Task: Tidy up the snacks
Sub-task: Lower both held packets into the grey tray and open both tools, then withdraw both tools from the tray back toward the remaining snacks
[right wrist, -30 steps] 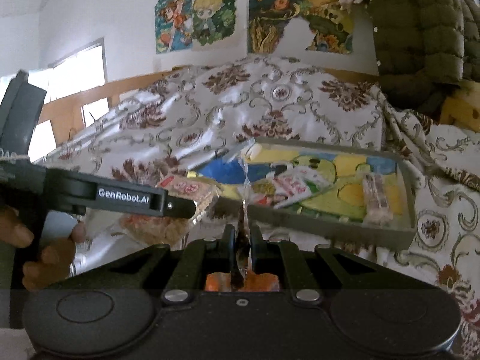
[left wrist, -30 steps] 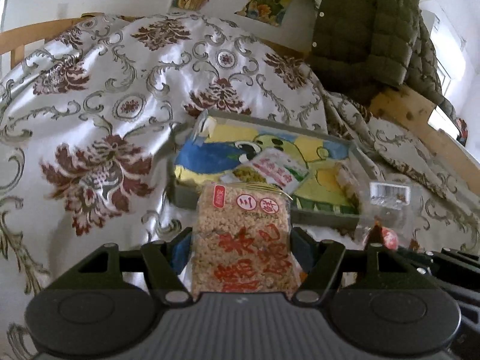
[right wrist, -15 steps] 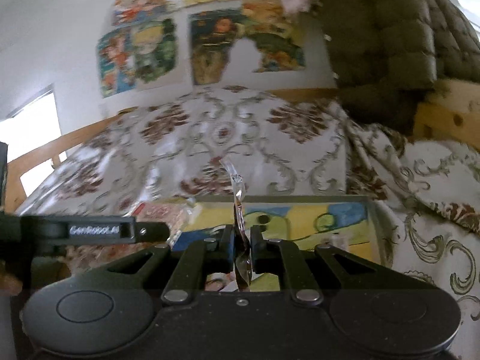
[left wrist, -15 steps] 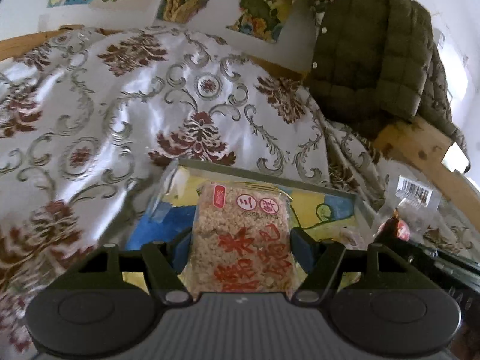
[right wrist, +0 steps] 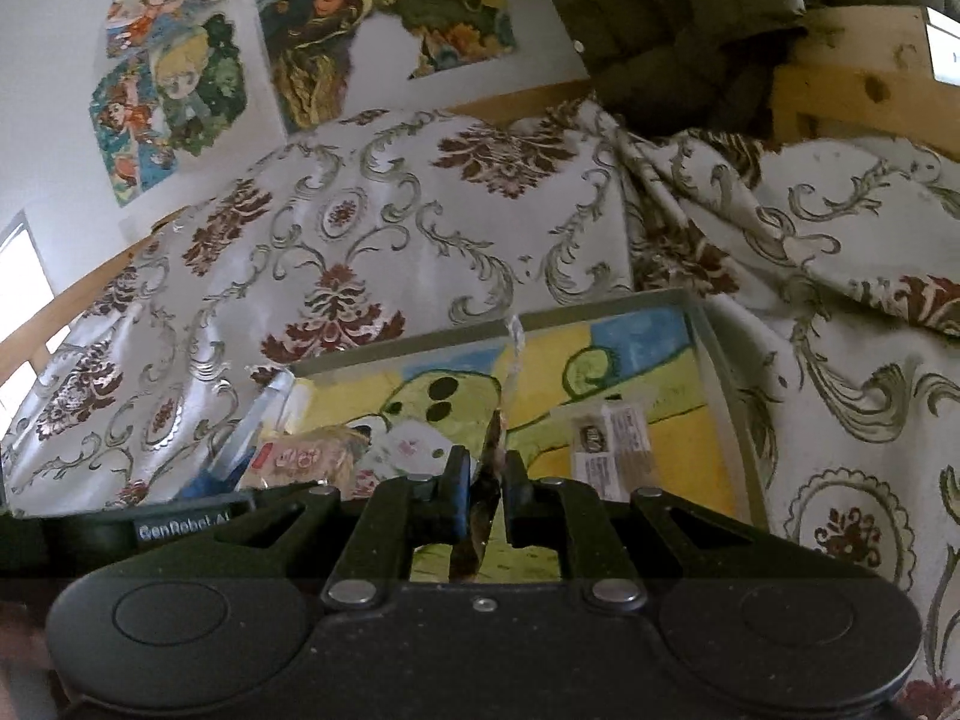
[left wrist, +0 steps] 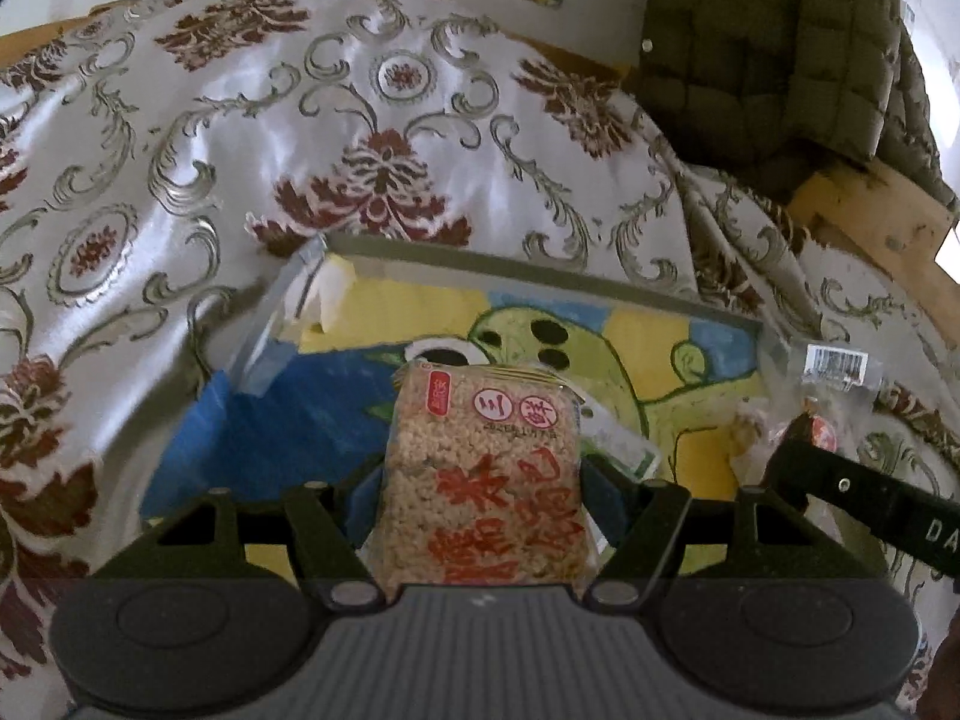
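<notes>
My left gripper (left wrist: 486,498) is shut on a clear pack of puffed-rice cake with red characters (left wrist: 486,468) and holds it upright over the near left part of the shallow grey tray (left wrist: 540,267), whose floor shows a yellow, blue and green drawing. My right gripper (right wrist: 487,474) pinches the thin edge of a clear-wrapped snack (right wrist: 510,360) over the tray (right wrist: 714,348); its jaws are opening slightly with the wrapper still between them. In the left wrist view that snack's barcode end (left wrist: 834,366) shows at the right. A flat labelled packet (right wrist: 612,438) lies in the tray.
The tray rests on a white cloth with brown floral and grey scroll patterns (left wrist: 240,150). A dark green quilted jacket (left wrist: 780,60) hangs over a wooden frame (left wrist: 870,216) at the back right. Posters (right wrist: 174,90) cover the wall behind.
Both grippers have moved forward with their snacks and now hang over the tray, which fills more of each view. The right gripper has rolled, so the scene tilts.
</notes>
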{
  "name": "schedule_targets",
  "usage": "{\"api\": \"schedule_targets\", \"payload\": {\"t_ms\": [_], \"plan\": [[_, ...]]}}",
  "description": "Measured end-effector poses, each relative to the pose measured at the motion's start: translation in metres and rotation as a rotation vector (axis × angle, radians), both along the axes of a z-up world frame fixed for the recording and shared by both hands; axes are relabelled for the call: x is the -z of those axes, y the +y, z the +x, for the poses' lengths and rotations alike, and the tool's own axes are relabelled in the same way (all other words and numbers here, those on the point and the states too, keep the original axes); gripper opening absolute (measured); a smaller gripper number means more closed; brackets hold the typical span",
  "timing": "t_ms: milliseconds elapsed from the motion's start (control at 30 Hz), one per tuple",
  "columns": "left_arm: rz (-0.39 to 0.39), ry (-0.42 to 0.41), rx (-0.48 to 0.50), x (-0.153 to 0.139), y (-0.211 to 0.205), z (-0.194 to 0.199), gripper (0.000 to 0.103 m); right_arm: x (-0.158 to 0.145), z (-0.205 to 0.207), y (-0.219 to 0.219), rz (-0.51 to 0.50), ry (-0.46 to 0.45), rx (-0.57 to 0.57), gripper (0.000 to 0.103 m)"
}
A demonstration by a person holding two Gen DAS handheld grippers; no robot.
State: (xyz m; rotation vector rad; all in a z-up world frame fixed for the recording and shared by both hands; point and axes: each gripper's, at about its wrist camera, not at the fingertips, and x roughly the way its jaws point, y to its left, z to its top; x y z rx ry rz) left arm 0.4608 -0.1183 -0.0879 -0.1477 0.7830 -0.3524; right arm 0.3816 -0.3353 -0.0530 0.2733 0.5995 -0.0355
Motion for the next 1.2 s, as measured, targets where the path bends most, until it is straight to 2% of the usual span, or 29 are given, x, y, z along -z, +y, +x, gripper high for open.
{"api": "schedule_targets", "payload": {"t_ms": [167, 267, 333, 467, 533, 667, 833, 1067, 1200], "plan": [[0.041, 0.015, 0.007, 0.005, -0.011, -0.001, 0.073, 0.004, -0.002, -0.002, -0.026, 0.053, 0.017, 0.024], [0.062, 0.032, 0.003, 0.006, -0.015, -0.003, 0.074, 0.005, -0.004, -0.004, -0.035, 0.094, 0.025, 0.038], [0.065, 0.038, 0.000, 0.006, -0.016, -0.005, 0.075, 0.003, -0.006, -0.005, -0.034, 0.114, 0.030, 0.043], [0.069, 0.034, -0.012, 0.002, -0.016, -0.010, 0.079, -0.003, -0.012, -0.008, -0.035, 0.117, 0.024, 0.059], [0.082, 0.022, -0.022, -0.001, -0.017, -0.013, 0.084, -0.006, -0.016, -0.010, -0.038, 0.109, 0.022, 0.061], [0.097, 0.002, -0.028, -0.012, -0.018, -0.021, 0.088, -0.014, -0.025, -0.013, -0.048, 0.087, 0.023, 0.070], [0.069, -0.043, -0.074, -0.034, -0.008, -0.041, 0.099, -0.033, -0.040, -0.013, -0.068, 0.028, 0.031, 0.085], [0.024, -0.100, -0.161, -0.070, 0.020, -0.079, 0.103, -0.063, -0.076, -0.003, -0.112, -0.063, 0.018, 0.099], [0.020, -0.145, -0.180, -0.091, 0.032, -0.108, 0.103, -0.078, -0.106, 0.004, -0.127, -0.115, 0.021, 0.102]]}}
